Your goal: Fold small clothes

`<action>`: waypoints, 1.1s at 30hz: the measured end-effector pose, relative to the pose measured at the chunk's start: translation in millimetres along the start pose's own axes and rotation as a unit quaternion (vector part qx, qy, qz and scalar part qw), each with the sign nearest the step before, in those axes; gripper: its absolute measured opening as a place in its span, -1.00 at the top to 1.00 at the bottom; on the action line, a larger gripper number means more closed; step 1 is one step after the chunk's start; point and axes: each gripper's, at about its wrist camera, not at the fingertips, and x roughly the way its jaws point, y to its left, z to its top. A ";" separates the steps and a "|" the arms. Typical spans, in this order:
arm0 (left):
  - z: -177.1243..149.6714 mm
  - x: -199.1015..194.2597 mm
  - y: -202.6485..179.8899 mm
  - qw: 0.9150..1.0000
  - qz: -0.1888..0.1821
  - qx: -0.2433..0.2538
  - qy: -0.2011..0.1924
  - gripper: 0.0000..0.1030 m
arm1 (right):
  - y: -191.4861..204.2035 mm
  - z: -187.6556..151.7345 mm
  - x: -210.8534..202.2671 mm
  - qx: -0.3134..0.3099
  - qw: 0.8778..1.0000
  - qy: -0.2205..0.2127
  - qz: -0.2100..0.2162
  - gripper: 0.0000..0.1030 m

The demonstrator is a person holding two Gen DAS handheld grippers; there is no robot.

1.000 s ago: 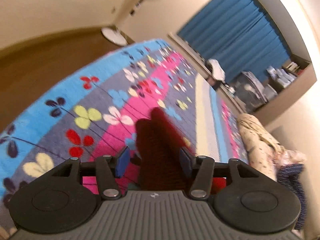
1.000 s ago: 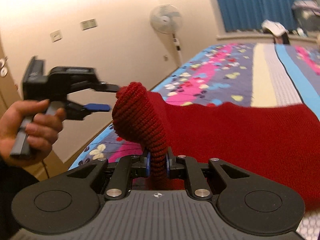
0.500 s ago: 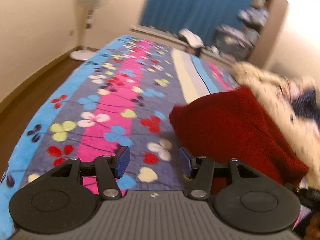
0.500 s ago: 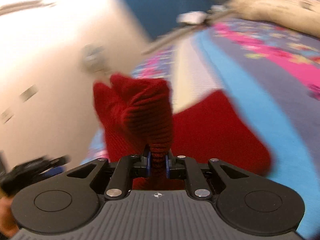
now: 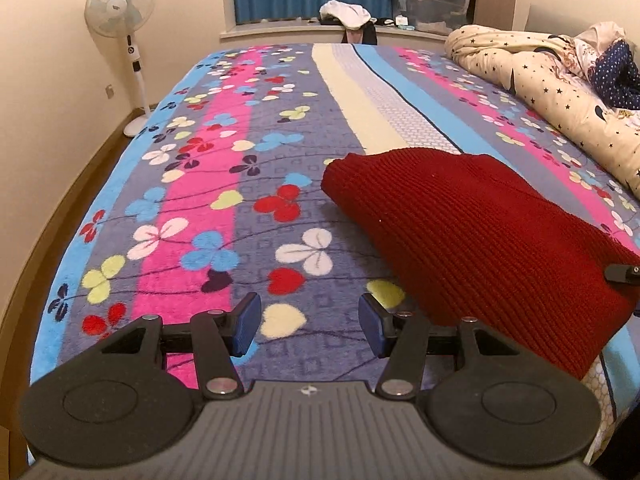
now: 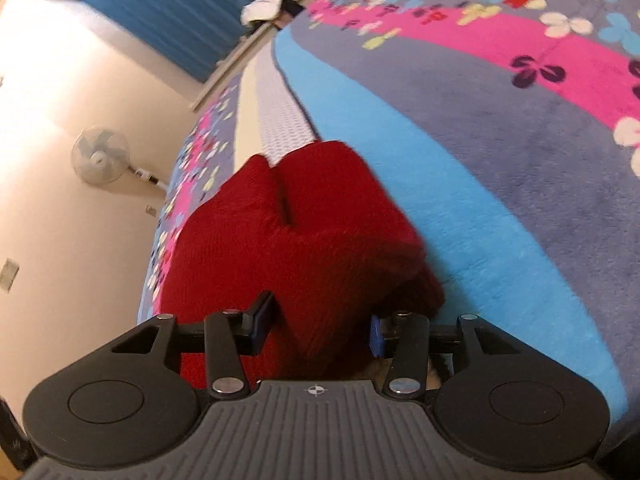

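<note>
ribbed red knit garment [image 5: 472,232], fleecy blanket [image 5: 224,152]

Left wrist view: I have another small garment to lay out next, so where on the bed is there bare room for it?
The widest bare stretch of the bedspread lies left of the red knit garment, running to the edge nearest the fan. The striped middle beyond the garment is free too. The right side is crowded by the star-print quilt.
</note>
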 end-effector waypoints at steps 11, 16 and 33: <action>4.5 5.9 -11.1 1.000 -0.008 0.007 0.004 -0.16 | 25.5 9.9 -24.2 -0.099 0.993 -0.051 0.034 0.62; 4.3 4.1 -12.5 1.000 -0.020 0.013 -0.004 -0.16 | 51.5 4.1 -56.0 -0.195 0.971 -0.134 0.045 0.65; 4.8 -25.6 -99.3 0.980 -0.157 0.110 -0.061 -0.16 | 37.1 41.0 -72.0 -0.181 0.973 -0.085 -0.115 0.08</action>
